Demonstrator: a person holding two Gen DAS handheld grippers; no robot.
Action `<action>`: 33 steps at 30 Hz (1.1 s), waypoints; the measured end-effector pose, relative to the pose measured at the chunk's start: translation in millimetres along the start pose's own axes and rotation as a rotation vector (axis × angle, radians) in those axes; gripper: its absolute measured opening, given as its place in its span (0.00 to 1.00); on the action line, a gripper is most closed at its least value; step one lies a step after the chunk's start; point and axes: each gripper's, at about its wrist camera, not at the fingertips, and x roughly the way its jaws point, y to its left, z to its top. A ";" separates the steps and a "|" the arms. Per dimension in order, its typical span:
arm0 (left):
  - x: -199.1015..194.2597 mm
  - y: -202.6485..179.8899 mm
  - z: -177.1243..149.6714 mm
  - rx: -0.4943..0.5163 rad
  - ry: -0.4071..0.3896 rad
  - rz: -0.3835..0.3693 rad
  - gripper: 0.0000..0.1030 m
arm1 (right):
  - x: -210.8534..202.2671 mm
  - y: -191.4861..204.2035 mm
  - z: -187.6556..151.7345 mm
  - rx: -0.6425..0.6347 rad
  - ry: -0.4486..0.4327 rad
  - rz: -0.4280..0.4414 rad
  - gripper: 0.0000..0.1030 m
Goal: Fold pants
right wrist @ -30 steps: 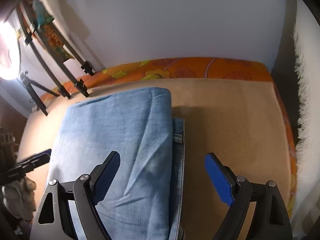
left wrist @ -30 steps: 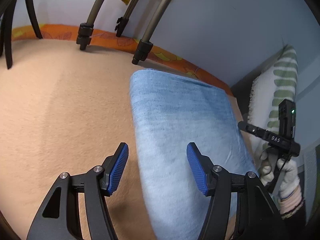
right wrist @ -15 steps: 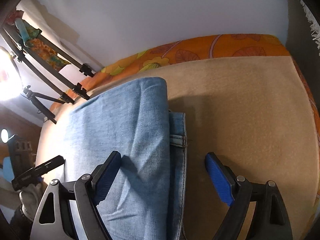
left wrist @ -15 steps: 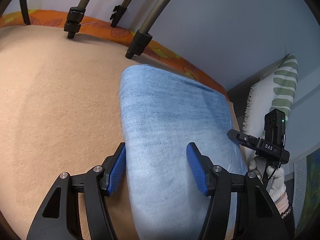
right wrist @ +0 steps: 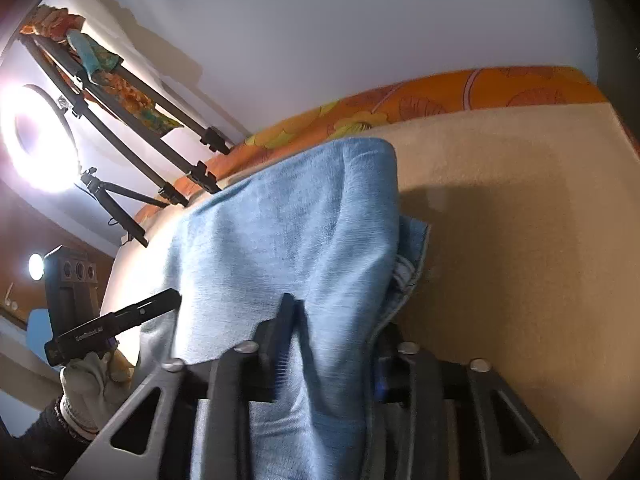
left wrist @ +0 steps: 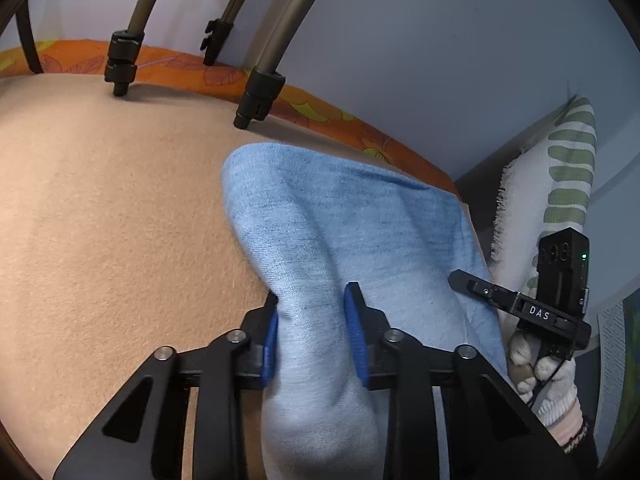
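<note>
You're in a home bedroom: bed with tan blanket (left wrist: 120, 208), orange floral sheet (right wrist: 500, 88), fringed leaf-print pillow (left wrist: 560, 184), tripod legs (left wrist: 264, 92), ring light (right wrist: 36, 140).

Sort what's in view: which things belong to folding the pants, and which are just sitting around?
In the job: pants, left gripper and right gripper, both just closed on the denim.

Lying about: tripod legs, ring light, fringed pillow, beige blanket.
</note>
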 end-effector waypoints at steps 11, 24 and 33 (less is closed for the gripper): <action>-18.9 -23.4 -5.0 0.132 -0.070 0.023 0.14 | -15.5 17.9 -5.4 -0.032 -0.049 -0.067 0.16; -54.1 -67.0 -6.6 0.284 -0.158 -0.020 0.11 | -75.8 38.7 -24.8 -0.048 -0.182 -0.076 0.13; -56.7 -100.7 10.1 0.359 -0.198 -0.048 0.11 | -108.6 39.0 -23.0 -0.036 -0.270 -0.091 0.13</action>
